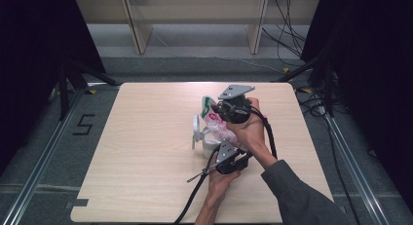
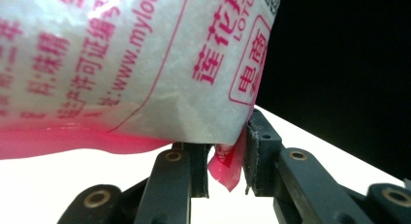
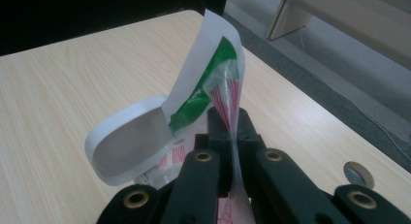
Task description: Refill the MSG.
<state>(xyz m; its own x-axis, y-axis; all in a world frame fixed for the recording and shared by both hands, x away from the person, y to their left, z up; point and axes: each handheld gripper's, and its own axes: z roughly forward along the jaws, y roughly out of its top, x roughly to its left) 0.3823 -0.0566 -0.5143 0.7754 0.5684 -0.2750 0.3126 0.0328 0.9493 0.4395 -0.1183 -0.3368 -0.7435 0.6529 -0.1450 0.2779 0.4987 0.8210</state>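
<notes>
Your hands cover most of the bag [image 1: 214,121] and the white tub [image 1: 203,143] under it, just right of the table [image 1: 146,137] centre. Your left gripper [image 2: 228,161] has its jaws pinched on the bag's pink corner; your right gripper [image 3: 232,132] is clamped on its top film. Loads of bare table toward 9 o'clock.

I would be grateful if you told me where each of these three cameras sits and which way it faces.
High view: above the person's side, facing forward and down on the table; both forearms enter from below.
Left gripper view: on the left gripper, facing the bag its jaws pinch.
Right gripper view: on the right gripper, facing across the table.
Shared: every view shows the bag.
</notes>
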